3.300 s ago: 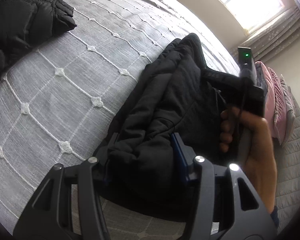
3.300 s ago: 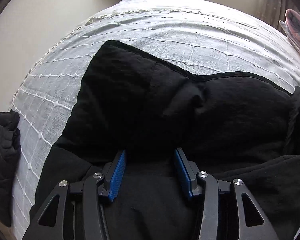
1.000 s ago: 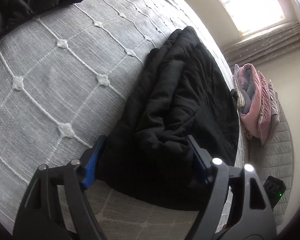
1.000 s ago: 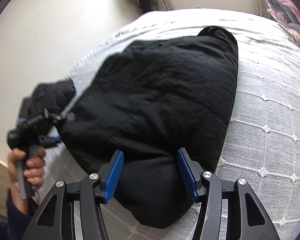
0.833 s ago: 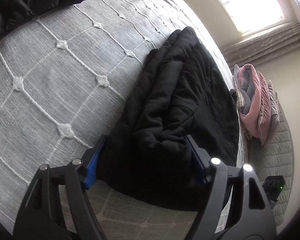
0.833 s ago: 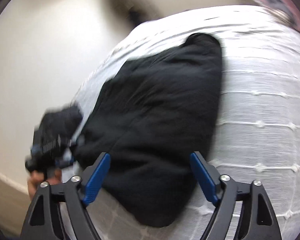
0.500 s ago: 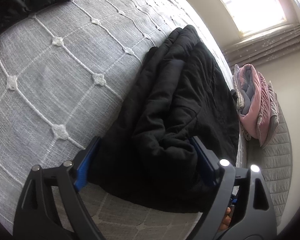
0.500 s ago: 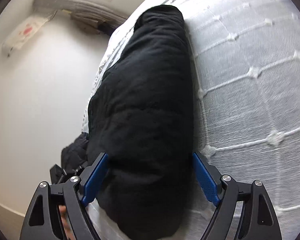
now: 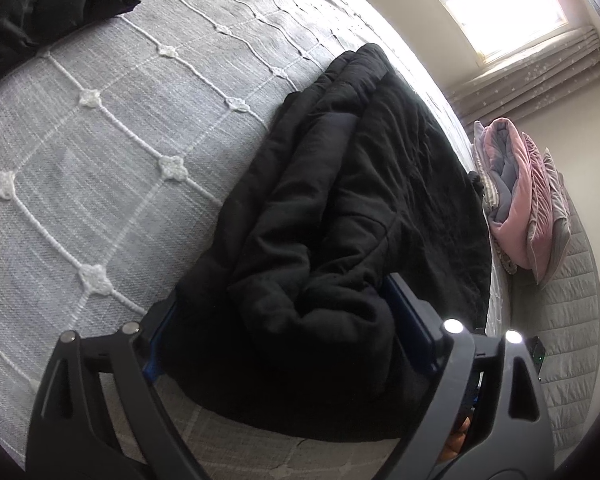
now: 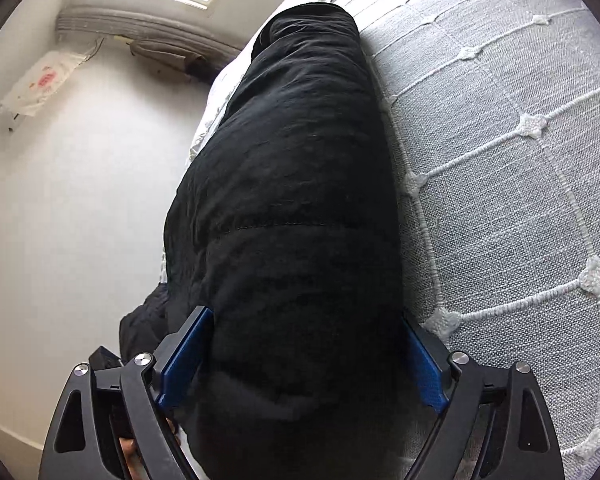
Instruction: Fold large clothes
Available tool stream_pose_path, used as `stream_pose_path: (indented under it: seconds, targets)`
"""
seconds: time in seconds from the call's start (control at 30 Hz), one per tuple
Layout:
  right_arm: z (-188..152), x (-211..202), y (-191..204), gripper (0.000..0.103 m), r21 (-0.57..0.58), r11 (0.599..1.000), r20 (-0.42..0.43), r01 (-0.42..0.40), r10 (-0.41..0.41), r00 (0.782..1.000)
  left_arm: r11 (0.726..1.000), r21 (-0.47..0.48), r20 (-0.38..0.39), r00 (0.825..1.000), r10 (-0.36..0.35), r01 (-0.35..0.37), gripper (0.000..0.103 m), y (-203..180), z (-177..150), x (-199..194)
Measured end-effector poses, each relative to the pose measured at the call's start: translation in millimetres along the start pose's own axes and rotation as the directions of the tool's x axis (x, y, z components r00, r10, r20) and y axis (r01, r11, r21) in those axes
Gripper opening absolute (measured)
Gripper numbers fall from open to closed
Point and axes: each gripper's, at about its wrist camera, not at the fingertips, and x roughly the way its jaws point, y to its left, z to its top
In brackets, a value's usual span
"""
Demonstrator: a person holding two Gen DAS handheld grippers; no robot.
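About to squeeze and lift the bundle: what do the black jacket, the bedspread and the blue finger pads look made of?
Black jacket: padded, matte woven shell, likely nylon or polyester; puffy quilted panels, stitched seam, fine wrinkles.
Bedspread: coarse grey woven cloth, cotton-like; raised white cord lattice with knotted tufts.
Pads: smooth blue facing, probably rubber or plastic, on black plastic-looking fingers; can't tell which.

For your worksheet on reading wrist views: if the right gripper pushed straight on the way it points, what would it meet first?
The folded black jacket: its bulk already sits between the right gripper's wide jaws, so it would probably press straight into it.
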Motion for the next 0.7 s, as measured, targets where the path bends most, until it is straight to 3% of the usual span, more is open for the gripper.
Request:
stream_pose_path:
  seconds: [0.13,0.23,0.47,0.7]
  targets:
    - [0,2,9,0.076,-0.057,0.997,0.016,0.059,-0.059,0.998,1.000,0.029,0.029,1.000,-0.005,0.004,0.066,-7,-2,-6]
    - [-4,-1,24,0.066,-0.140,0.981,0.053,0.132,-0.126,0.991,0.999,0.052,0.057,0.998,-0.002,-0.001,0.055,-13,-4,-12]
    - [-15,-15,67,0.052,-0.352,0.891,0.172,0.286,-0.239,0.956,0.996,0.078,0.106,0.993,-0.061,0.053,0.044,-26,-8,-25]
    - [-21,-56,87,0.050,-0.464,0.782,0.330,0.416,-0.283,0.901,0.958,0.236,0.130,0.972,-0.196,0.162,0.041,-88,-31,-34]
